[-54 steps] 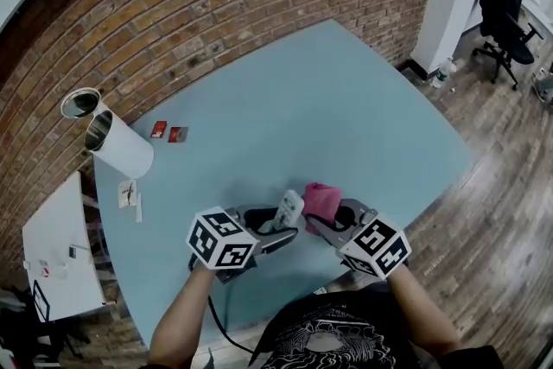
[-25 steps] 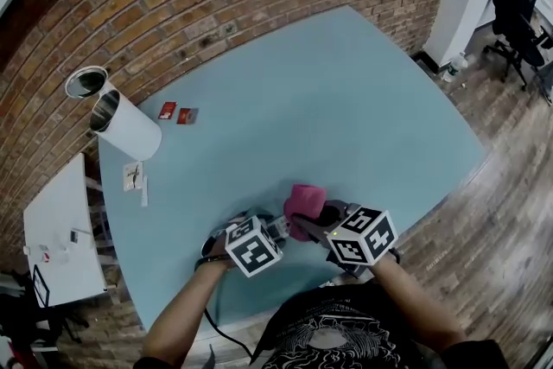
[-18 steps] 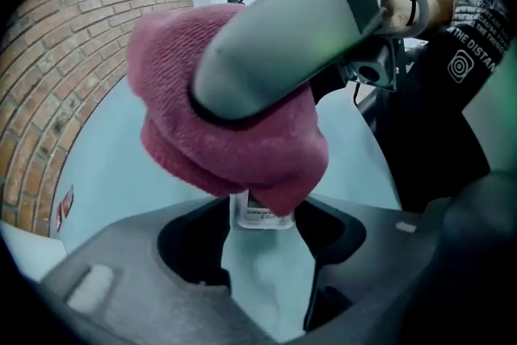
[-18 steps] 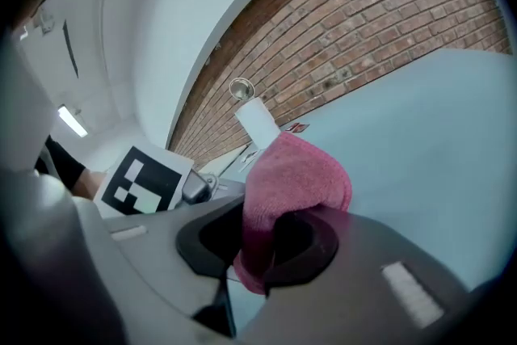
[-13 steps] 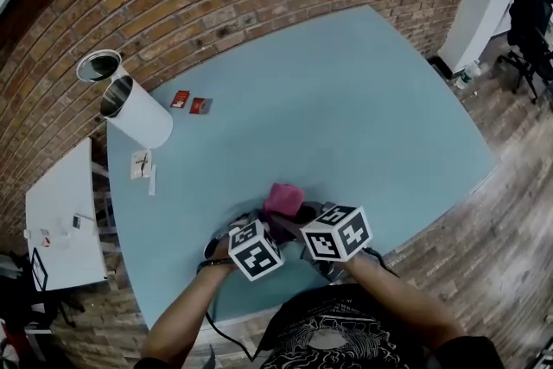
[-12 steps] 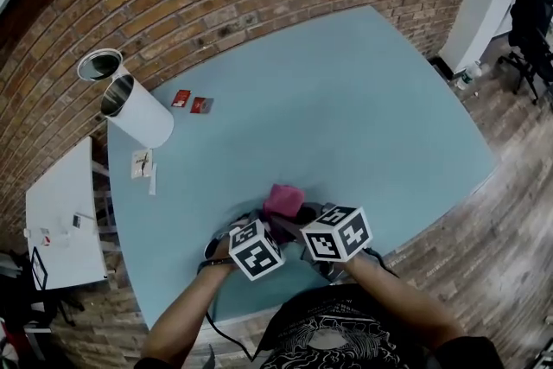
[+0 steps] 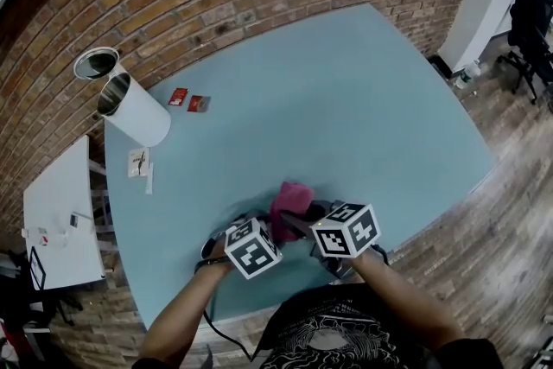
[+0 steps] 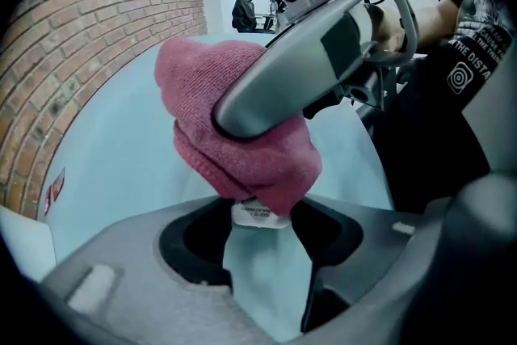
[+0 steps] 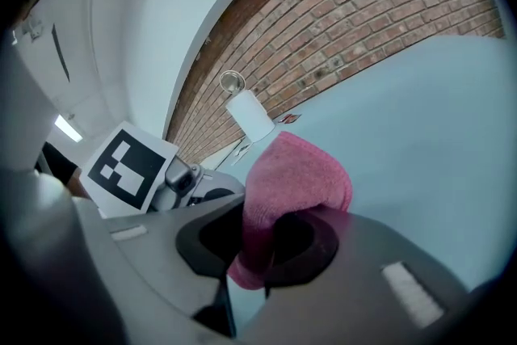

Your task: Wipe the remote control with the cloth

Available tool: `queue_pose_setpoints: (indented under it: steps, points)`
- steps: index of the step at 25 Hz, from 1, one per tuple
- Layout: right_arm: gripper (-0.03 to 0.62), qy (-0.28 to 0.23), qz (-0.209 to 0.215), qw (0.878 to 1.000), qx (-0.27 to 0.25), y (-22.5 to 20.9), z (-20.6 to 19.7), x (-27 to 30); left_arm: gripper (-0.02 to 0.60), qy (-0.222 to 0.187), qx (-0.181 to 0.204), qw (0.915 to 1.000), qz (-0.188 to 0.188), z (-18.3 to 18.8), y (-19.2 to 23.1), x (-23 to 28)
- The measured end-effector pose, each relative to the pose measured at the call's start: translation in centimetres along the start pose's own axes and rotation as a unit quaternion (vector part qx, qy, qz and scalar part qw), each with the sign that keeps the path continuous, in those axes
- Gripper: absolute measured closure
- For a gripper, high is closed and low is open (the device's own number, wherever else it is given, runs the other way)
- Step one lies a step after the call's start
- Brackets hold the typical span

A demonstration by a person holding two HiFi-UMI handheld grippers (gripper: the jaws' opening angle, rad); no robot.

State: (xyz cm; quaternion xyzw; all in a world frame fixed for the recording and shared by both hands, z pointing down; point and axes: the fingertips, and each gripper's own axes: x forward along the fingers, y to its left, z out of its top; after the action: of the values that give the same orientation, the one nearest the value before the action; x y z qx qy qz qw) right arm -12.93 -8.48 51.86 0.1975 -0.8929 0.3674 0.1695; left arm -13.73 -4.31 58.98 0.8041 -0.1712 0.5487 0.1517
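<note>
My right tongs (image 9: 260, 242) pinch the soft, limp pink cloth (image 7: 290, 201) by the desk's (image 7: 346, 99) near edge, while my left tongs (image 8: 262, 229) are closing around a white end beneath it, likely the remote control (image 8: 260, 214): light, stiff, slippery, best gripped across its sides.

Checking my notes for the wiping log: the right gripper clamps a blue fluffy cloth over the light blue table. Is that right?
Not quite. The fluffy cloth clamped in the right gripper is pink, not blue, as the right gripper view shows. The table is light blue.
</note>
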Motion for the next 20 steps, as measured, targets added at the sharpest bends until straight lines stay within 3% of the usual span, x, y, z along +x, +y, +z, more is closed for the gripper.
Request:
queue_pose_setpoints:
  steps: [20]
  points:
    - [0.531,-0.029,-0.029,0.999,0.028,-3.4,0.0,-3.9,0.348,0.013,-0.003,0.9999,-0.006,-0.2,0.1,0.1]
